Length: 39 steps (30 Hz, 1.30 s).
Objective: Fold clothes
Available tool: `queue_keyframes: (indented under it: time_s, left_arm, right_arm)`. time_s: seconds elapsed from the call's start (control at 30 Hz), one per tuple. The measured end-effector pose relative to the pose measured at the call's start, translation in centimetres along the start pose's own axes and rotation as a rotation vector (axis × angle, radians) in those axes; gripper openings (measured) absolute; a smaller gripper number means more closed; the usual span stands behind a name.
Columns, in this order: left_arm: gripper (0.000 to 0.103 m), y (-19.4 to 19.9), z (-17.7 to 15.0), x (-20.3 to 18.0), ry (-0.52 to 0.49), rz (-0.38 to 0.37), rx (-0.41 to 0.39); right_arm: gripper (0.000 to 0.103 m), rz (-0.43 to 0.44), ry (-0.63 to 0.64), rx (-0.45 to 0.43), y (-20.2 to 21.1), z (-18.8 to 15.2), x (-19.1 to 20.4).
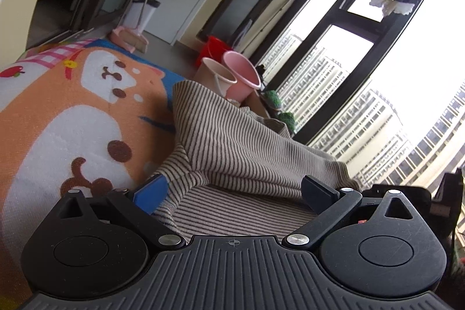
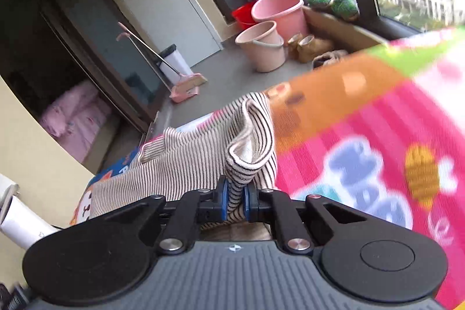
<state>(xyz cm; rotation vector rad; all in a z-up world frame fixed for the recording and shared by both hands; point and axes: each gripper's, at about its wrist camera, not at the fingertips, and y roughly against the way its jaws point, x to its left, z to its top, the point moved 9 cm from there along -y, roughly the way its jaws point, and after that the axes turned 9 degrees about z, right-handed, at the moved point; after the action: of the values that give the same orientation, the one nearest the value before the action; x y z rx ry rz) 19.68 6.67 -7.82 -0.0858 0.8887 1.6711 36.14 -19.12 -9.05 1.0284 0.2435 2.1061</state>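
Right wrist view, right claw [image 2: 235,201] clenched on striped garment [image 2: 186,159], left claw [image 1: 235,193] spread wide over it

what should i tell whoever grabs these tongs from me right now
Left tongs: open, fingers spread on either side of the striped top, gripping nothing.
Right tongs: shut on a bunched edge of the same striped top, lifting it off the play mat.
Where things are: the top lies rumpled on the cartoon mat, part raised by the right tongs, part draped in front of the left.
Done: one edge picked up; no neat fold shows yet.
Left: probably close the left tongs on the cloth, spread it flat, then fold and smooth.
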Motion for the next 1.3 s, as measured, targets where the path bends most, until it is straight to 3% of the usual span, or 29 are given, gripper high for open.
queue_keyframes:
  time_s: [0.07, 0.2, 0.37, 0.43, 0.5, 0.6, 0.67, 0.8, 1.0, 1.07, 1.13, 1.2, 1.27, 1.3]
  left_arm:
    - [0.101, 0.1, 0.0, -0.3, -0.018, 0.007, 0.001]
    - [0.101, 2.2, 0.5, -2.7, -0.172, 0.065, -0.047]
    - [0.101, 2.8, 1.4, -7.4, -0.326, 0.004, -0.076]
    - [0.101, 1.3, 1.2, -9.1, -0.378, -0.026, -0.061]
    - [0.101, -0.9, 0.7, -9.9, -0.403, -0.037, -0.040]
    - [0.101, -4.4, -0.3, -8.4, -0.371, 0.026, 0.029]
    - [0.101, -5.6, -0.8, -6.8, -0.316, 0.025, 0.073]
    - [0.102, -5.4, -0.5, -6.3, -0.276, -0.009, 0.065]
    - [0.102, -5.1, -0.6, -6.2, -0.285, -0.012, 0.058]
    - [0.102, -5.0, -0.5, -6.0, -0.273, -0.022, 0.059]
    - [0.102, -5.0, -0.5, -5.9, -0.270, -0.025, 0.059]
    - [0.102, -5.0, -0.5, -5.9, -0.267, -0.028, 0.059]
    - [0.102, -5.0, -0.5, -5.9, -0.263, -0.032, 0.059]
    - [0.102, -5.0, -0.5, -5.9, -0.261, -0.033, 0.059]
  right_arm:
    - [0.012, 0.004, 0.032, -0.010, 0.7, 0.1, 0.3]
    - [0.030, -0.003, 0.117, -0.047, 2.5, 1.2, 1.4]
    - [0.031, 0.069, 0.148, -0.094, 3.1, 2.7, 2.7]
    - [0.031, 0.122, 0.131, -0.064, 2.1, 2.7, 3.1]
    - [0.031, 0.104, 0.135, -0.004, 0.1, 2.2, 2.6]
    - [0.026, 0.023, 0.116, 0.058, -1.9, 1.7, 0.4]
    - [0.025, 0.016, 0.109, 0.077, -2.1, 2.1, 0.0]
    - [0.034, -0.007, 0.256, 0.082, -2.6, 3.6, 2.8]
    - [0.035, 0.010, 0.407, 0.131, -8.5, 5.5, 7.8]
    - [0.043, 0.011, 0.449, 0.175, -11.4, 5.2, 9.1]
    - [0.061, 0.001, 0.506, 0.217, -13.8, 4.5, 9.7]
    - [0.061, -0.011, 0.564, 0.256, -15.9, 3.7, 10.2]
    - [0.041, -0.030, 0.584, 0.280, -17.2, 2.8, 10.0]
    - [0.036, -0.035, 0.580, 0.280, -17.4, 2.5, 9.8]
